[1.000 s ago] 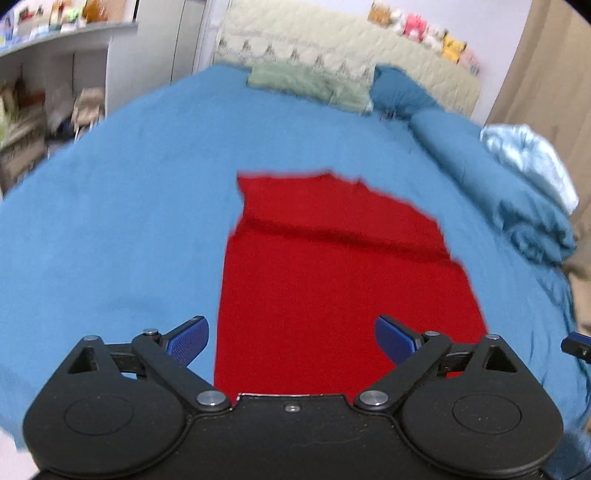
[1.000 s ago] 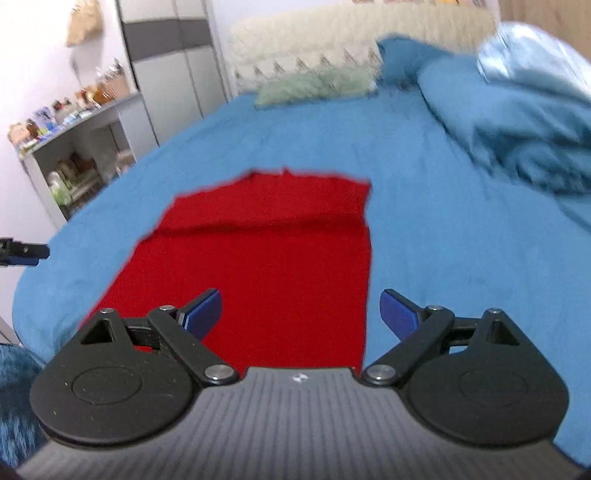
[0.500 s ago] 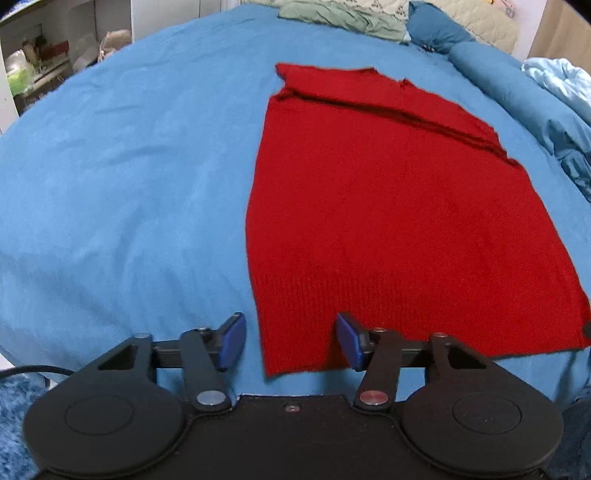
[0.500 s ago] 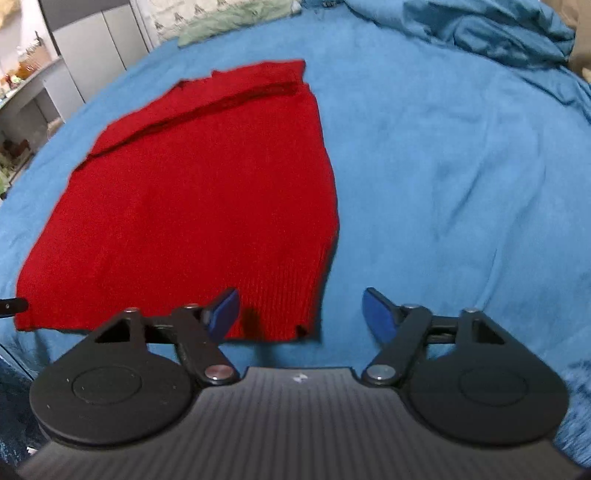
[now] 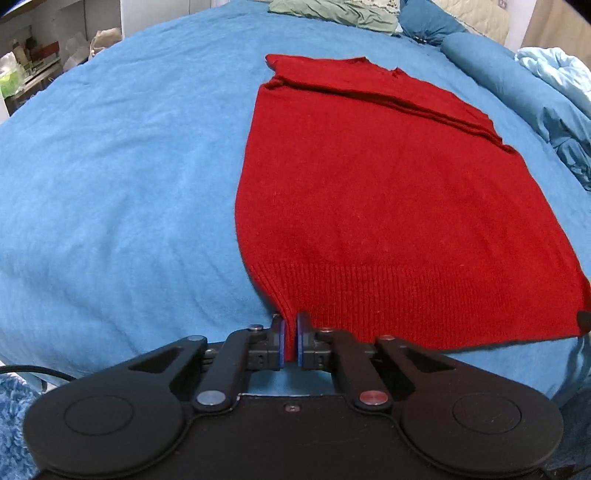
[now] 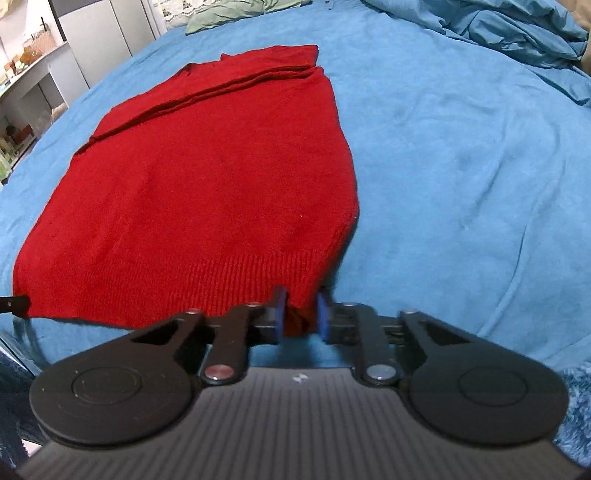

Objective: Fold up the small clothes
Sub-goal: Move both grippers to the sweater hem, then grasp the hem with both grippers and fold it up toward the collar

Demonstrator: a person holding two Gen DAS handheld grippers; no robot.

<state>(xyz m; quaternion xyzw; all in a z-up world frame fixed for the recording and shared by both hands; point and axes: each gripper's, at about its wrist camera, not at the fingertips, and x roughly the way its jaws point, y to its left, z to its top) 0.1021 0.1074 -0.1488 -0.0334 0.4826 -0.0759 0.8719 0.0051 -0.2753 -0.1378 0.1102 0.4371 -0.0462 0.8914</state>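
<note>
Both tongs have dropped and clamped shut on the hem corners of my sweater (image 5: pixel 388 206), left (image 5: pixel 290 341) and right (image 6: pixel 300 314), flat on the bed (image 5: pixel 122 177); lift evenly, keeping the hem taut.

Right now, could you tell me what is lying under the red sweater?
The red sweater lies flat on the blue bedcover, which shows all around it. Whatever is directly beneath the knit is covered.

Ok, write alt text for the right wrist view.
The right hand-held gripper is shut on the near right hem corner of a red knitted sweater lying flat on a blue bedspread. A green pillow lies at the far end.
</note>
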